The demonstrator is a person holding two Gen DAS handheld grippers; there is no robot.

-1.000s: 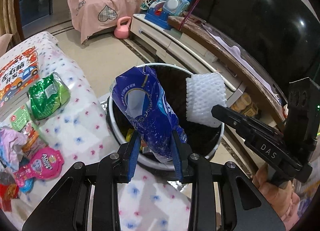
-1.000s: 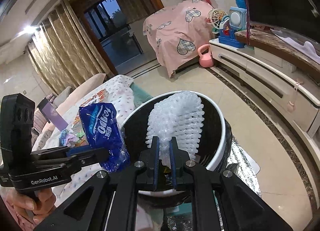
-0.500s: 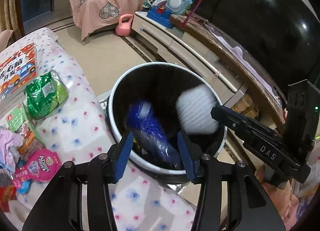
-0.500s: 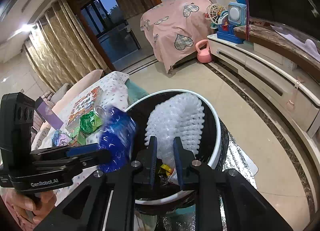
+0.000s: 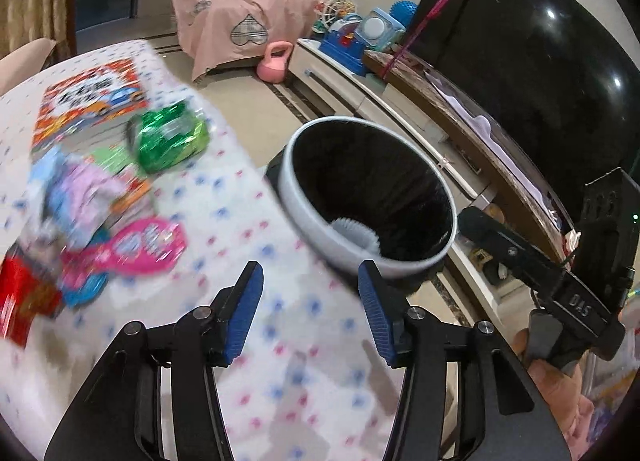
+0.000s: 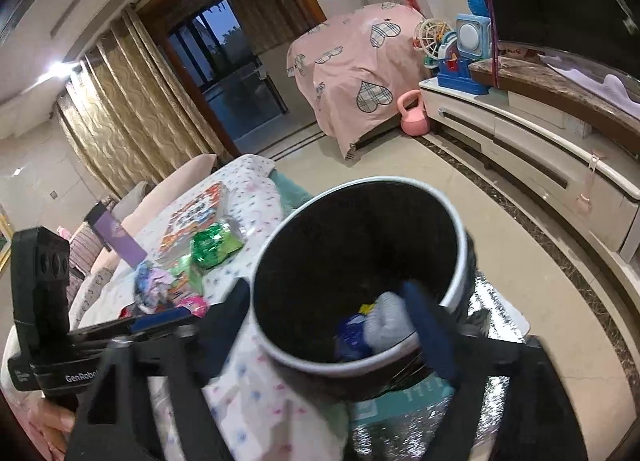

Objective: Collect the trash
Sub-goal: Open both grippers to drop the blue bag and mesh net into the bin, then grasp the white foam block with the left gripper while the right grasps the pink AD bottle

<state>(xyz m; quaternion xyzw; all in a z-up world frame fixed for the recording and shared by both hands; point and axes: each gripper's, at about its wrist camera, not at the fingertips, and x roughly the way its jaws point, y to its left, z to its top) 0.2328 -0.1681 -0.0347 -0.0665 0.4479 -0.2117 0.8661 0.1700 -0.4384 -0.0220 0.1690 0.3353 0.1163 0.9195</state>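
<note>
Now, left tool [image 5: 310, 311]: jaws opening, empty; blue packet [image 6: 352, 335] had dropped.
Right tool [image 6: 324, 327]: jaws opening, empty; foam net [image 6: 386, 321] lay in the bin [image 6: 460, 229] ahead.
Surface [image 5: 248, 221]: wrappers left.

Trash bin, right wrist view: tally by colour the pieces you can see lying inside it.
Inside the trash bin:
Blue wrapper: 1
White foam net: 1
Yellow scrap: 1, mostly hidden
Total: 3 visible pieces
</note>
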